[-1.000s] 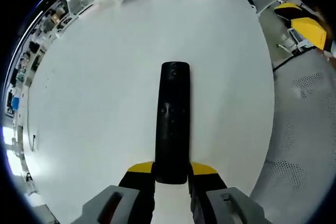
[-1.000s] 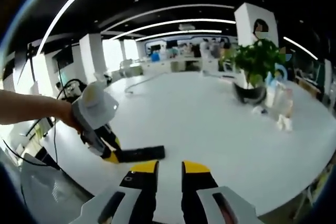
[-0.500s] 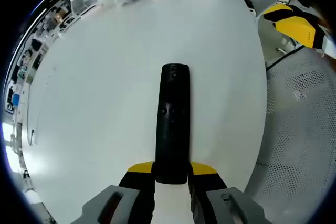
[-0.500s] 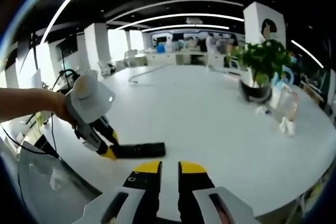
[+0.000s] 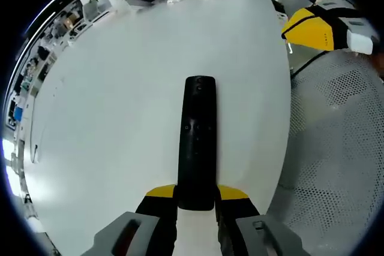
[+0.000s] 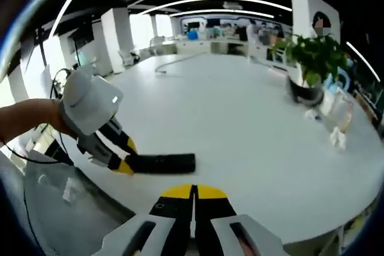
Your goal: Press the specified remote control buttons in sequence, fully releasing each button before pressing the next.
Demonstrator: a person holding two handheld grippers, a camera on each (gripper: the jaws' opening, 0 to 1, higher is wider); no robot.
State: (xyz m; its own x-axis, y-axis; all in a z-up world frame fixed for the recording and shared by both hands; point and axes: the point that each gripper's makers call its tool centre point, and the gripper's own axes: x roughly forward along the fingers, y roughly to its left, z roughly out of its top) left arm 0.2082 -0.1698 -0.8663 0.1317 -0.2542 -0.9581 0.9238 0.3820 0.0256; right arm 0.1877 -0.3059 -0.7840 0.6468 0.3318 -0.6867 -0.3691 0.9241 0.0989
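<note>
A long black remote control [image 5: 197, 139] lies lengthwise on the white round table [image 5: 120, 82], with small buttons showing along its top face. My left gripper [image 5: 197, 193] is shut on the remote's near end, its yellow-tipped jaws pressed against both sides. In the right gripper view the same remote [image 6: 162, 162] rests near the table's edge, held by the left gripper [image 6: 122, 160] in a person's hand. My right gripper [image 6: 192, 193] hovers above the table edge, right of the remote, shut with nothing between its yellow tips. That right gripper [image 5: 312, 28] also shows at the upper right of the left gripper view.
A potted plant [image 6: 313, 64] stands at the far side of the table, with a clear container [image 6: 337, 115] and small white items beside it. A cable [image 6: 174, 63] lies across the far tabletop. A perforated grey surface [image 5: 336, 166] lies beyond the table's edge.
My right gripper's jaws have closed from a visible gap to touching. It has moved nearer the remote and the left gripper. The left gripper keeps its hold on the remote.
</note>
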